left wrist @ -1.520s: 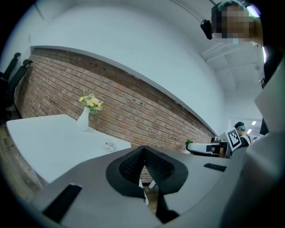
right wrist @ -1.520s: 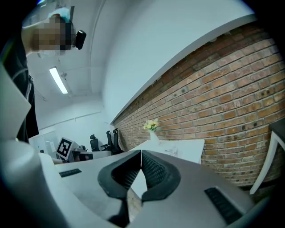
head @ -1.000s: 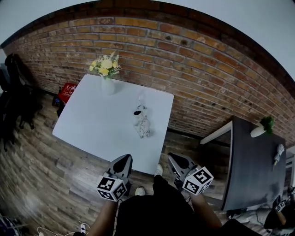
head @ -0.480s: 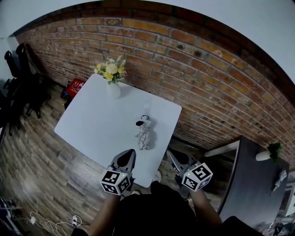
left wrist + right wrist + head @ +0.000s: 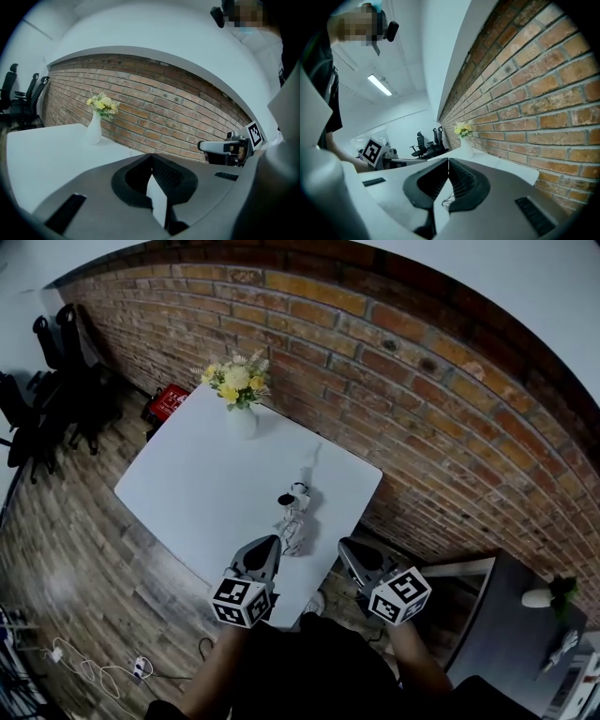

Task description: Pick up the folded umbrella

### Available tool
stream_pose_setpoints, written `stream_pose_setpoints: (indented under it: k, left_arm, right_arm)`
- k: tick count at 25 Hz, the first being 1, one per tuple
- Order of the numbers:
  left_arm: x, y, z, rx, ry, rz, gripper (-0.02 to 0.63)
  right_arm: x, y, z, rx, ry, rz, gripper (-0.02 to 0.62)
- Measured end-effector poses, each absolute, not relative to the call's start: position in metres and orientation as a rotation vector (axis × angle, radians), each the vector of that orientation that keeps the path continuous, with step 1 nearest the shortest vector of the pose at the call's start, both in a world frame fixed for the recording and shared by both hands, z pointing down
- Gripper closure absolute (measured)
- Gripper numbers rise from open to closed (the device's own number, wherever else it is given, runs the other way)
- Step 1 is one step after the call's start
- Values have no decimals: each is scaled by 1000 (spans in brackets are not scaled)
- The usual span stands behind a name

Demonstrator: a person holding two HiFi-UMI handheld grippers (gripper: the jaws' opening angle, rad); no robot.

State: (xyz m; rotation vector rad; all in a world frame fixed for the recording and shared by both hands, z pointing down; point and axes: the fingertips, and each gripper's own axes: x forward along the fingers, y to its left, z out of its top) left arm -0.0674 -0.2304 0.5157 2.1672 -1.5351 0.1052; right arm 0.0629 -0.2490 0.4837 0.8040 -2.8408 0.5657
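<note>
Jaws together and empty on left gripper and right gripper. Folded umbrella lies on the smooth white table, just ahead of the left jaws. Probably light: soft, rumpled pale fabric over a stiff shaft, and it may slip. Clamp mid-bundle, crosswise.

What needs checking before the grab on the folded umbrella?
1. Patterned white-and-grey folded umbrella lies unobstructed on white square table: ok.
2. Left gripper jaws apart for the grasp: not ok, shut and empty.
3. Right gripper jaws apart: not ok, shut and empty.
4. White vase of yellow flowers apart from the umbrella: ok, it stands at the far corner.
5. Left gripper clear of the umbrella's near end: cannot tell from the head view.
</note>
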Motion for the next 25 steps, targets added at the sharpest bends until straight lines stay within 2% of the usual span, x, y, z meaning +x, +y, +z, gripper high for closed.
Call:
stream_pose_setpoints:
  k: [9, 22, 25]
  left_arm:
    - [-60, -263, 535, 2138, -1557, 172, 592]
    - [-78, -280, 612, 2069, -1418, 382, 588]
    - [-72, -288, 631, 2054, -1368, 421, 542]
  right_arm:
    - [64, -267, 496, 746, -2834, 611, 574]
    - [38, -272, 516, 868, -2753, 616, 574]
    - [35, -272, 523, 898, -2725, 626, 574]
